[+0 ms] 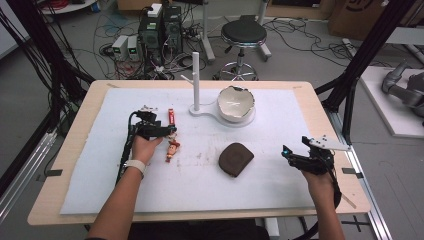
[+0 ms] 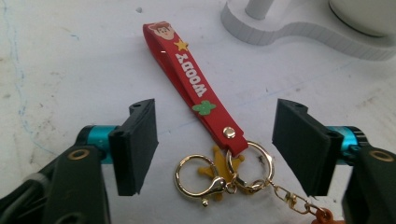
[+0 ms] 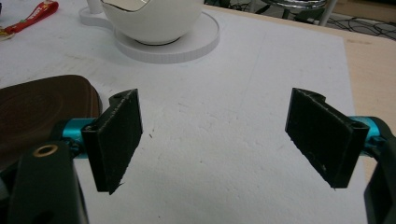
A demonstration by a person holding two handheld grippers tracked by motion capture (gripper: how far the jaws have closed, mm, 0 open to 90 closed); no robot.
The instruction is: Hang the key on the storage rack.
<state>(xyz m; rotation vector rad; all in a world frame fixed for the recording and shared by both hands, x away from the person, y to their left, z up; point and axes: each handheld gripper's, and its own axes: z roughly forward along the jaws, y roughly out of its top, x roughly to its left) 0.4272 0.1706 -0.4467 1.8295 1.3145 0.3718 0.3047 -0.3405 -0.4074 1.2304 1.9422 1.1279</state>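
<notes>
Black jaws of the left gripper [image 2: 215, 149] stand spread, straddling the gold rings [image 2: 224, 175] of the red keychain strap [image 2: 194, 86], untouched on the white mat [image 1: 280, 185]. Right gripper [image 3: 215, 140]: spread, empty. Beyond stands the bowl [image 1: 235, 102].

Even, diffuse overhead light; the white mat [image 1: 200, 185] on the tabletop [image 1: 75, 150] reads bright without glare. Shadows are soft and short, lying close beneath the bowl [image 1: 235, 103] and the keychain strap [image 2: 194, 88]. The high view is slightly soft; in the gripper views the nearest foreground blurs and straight edges bow toward the corners.
</notes>
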